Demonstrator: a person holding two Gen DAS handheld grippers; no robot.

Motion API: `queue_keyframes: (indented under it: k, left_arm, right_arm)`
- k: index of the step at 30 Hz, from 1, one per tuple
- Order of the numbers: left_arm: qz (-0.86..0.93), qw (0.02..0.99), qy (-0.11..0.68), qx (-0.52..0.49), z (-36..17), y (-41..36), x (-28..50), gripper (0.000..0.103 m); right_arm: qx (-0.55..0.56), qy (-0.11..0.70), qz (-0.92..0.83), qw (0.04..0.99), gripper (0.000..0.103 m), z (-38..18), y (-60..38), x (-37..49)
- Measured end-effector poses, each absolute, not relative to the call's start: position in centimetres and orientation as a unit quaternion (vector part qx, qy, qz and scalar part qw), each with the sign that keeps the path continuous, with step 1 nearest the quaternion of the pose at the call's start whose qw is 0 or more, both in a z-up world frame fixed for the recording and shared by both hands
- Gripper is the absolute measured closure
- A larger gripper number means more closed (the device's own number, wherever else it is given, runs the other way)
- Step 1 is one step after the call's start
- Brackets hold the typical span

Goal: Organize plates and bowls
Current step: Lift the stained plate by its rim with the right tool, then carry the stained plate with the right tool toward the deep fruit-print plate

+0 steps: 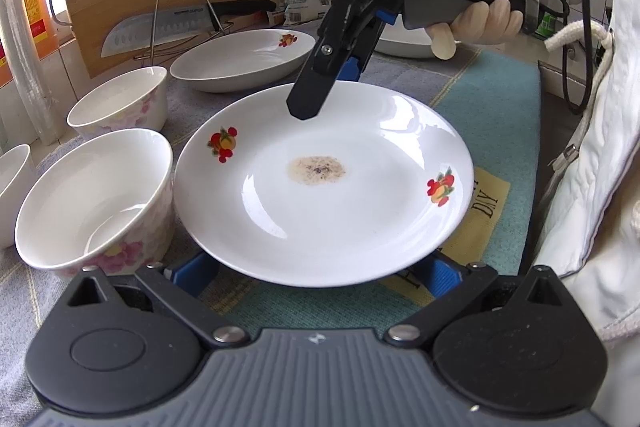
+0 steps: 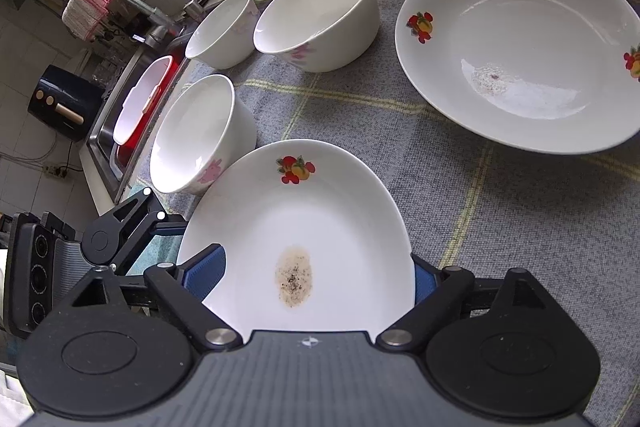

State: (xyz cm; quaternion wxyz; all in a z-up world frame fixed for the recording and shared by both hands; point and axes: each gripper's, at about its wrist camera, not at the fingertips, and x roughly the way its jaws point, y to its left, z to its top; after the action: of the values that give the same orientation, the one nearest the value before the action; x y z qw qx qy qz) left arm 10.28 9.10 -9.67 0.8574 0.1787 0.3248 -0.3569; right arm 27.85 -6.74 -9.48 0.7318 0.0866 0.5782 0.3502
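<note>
plate [image 1: 320,211] sits btwn left gripper [image 1: 320,267] jaws, rim gripped. right gripper [image 2: 320,279] straddles far rim, grip unclear. glazed ceramic: stiff, slick, breakable; take hold at rim, w/ firm squeeze.

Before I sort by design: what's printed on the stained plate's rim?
Red-and-orange fruit motifs on the white stained plate, clearest in the left wrist view.

Left gripper [image 1: 316,267] pads: hidden beneath stained plate [image 1: 320,195].
Second plate [image 2: 520,51]: cropped at right edge.
Far-left bowl [image 1: 12,195]: cropped, left edge.
</note>
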Motion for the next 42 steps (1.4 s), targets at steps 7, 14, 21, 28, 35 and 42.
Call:
queue_keyframes:
  k: [7, 14, 21, 28, 35, 42]
  left_arm:
    - [-0.358, 0.857, 0.325, 0.177, -9.6, 9.0, 10.2, 0.003]
    - [-0.355, 0.856, 0.329, 0.18, -9.5, 9.0, 10.0, 0.004]
    - [-0.353, 0.855, 0.332, 0.184, -9.4, 8.9, 10.0, 0.004]
    - [-0.357, 0.853, 0.334, 0.181, -9.0, 8.7, 10.1, 0.004]
    - [-0.362, 0.851, 0.333, 0.183, -8.4, 7.9, 10.3, 0.004]
    - [-0.37, 0.849, 0.33, 0.185, -7.6, 6.6, 10.8, 0.004]
  right_arm:
    - [0.079, 0.585, 0.344, 0.73, 0.011, -9.4, -6.5, 28.0]
    - [0.078, 0.589, 0.34, 0.729, 0.011, -9.4, -6.3, 28.0]
    - [0.073, 0.588, 0.341, 0.73, 0.011, -9.0, -6.1, 27.7]
    - [0.072, 0.586, 0.341, 0.731, 0.01, -8.7, -6.5, 27.4]
    - [0.074, 0.58, 0.34, 0.736, 0.01, -8.1, -7.7, 27.1]
    - [0.078, 0.571, 0.335, 0.745, 0.01, -7.1, -9.3, 26.8]
